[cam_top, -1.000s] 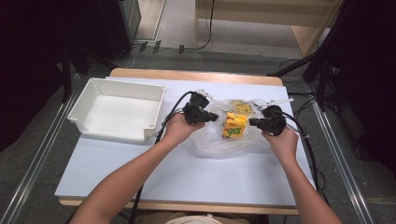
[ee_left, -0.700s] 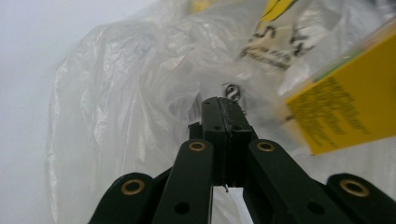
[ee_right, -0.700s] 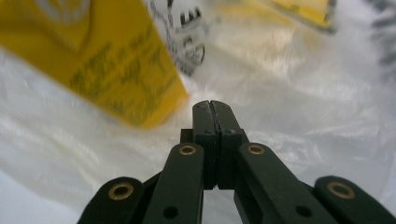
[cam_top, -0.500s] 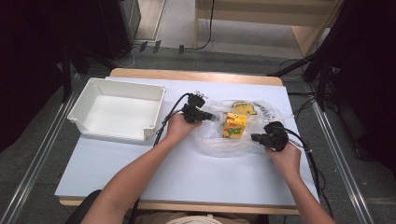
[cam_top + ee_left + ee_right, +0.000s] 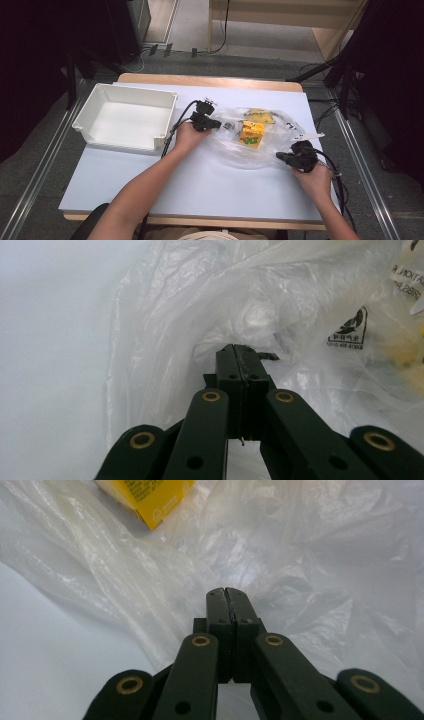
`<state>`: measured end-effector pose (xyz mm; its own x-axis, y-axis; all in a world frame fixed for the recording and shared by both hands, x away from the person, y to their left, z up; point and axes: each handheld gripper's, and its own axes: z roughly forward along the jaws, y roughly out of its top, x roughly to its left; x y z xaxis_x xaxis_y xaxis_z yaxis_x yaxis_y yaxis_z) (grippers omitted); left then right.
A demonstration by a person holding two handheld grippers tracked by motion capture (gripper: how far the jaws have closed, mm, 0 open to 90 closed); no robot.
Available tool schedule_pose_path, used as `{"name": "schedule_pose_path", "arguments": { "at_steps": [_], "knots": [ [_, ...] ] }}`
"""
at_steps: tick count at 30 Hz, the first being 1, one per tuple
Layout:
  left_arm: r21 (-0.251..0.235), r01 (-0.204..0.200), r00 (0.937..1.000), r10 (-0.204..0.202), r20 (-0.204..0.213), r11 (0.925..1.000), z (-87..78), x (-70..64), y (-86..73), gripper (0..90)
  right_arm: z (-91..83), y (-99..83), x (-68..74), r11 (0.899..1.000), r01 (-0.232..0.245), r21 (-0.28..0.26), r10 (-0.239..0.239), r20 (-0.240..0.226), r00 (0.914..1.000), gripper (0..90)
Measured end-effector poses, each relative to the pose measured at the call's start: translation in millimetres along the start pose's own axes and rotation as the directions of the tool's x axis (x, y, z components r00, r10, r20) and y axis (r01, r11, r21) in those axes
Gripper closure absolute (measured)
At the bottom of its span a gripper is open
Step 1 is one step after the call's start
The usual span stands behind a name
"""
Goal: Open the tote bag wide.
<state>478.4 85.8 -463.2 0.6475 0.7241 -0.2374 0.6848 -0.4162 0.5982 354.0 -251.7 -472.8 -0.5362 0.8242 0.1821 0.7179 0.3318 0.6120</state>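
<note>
Both pairs of black fingers are pressed fully together on thin plastic film. In the left gripper view, the left gripper (image 5: 241, 352) is clenched on a fold of a clear plastic bag (image 5: 280, 305), whose wrinkled film rises around the tips and carries a small black printed mark at the right. In the right gripper view, the right gripper (image 5: 226, 594) pinches the same bag (image 5: 320, 555) at its edge, with the corner of a yellow carton (image 5: 150, 497) showing through the film farther off. From the high view, the left gripper (image 5: 216, 124) holds the bag's left side and the right gripper (image 5: 280, 156) holds its lower right edge, so the bag (image 5: 260, 150) lies spread between them on the pale blue surface (image 5: 200, 185). Inside the bag sit the yellow carton (image 5: 251, 133) with green print and, just behind it, a yellowish packet (image 5: 260, 116). A white rectangular bin (image 5: 125, 119) stands on the surface to the left, near the left hand (image 5: 187, 137). The right hand (image 5: 314, 177) rests near the surface's right edge, and black cables trail from both grippers.
</note>
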Motion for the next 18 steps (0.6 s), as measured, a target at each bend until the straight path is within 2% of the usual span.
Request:
{"name": "schedule_pose_path", "arguments": {
  "at_steps": [7, 14, 18],
  "knots": [
    [0.007, -0.022, 0.9994, 0.022, 0.026, 0.9997, -2.4, -7.8, 0.9, 90.0, -0.6, 2.4, -0.1, 1.0, -0.021, 0.004, 0.021, 0.0, 0.9998, 90.0],
    [-0.02, -0.037, 0.9972, 0.039, 0.063, 0.9991, -18.2, -16.2, 4.8, 90.0, -8.1, 8.5, 0.9, 0.999, -0.028, -0.045, 0.028, -0.005, 0.9996, 90.0],
    [-0.026, -0.063, 0.9947, 0.065, 0.08, 0.9977, -27.2, -22.3, 6.1, 87.7, -11.6, 12.7, 4.5, 0.997, -0.032, -0.068, 0.032, -0.009, 0.9995, 89.2]
  ]
}}
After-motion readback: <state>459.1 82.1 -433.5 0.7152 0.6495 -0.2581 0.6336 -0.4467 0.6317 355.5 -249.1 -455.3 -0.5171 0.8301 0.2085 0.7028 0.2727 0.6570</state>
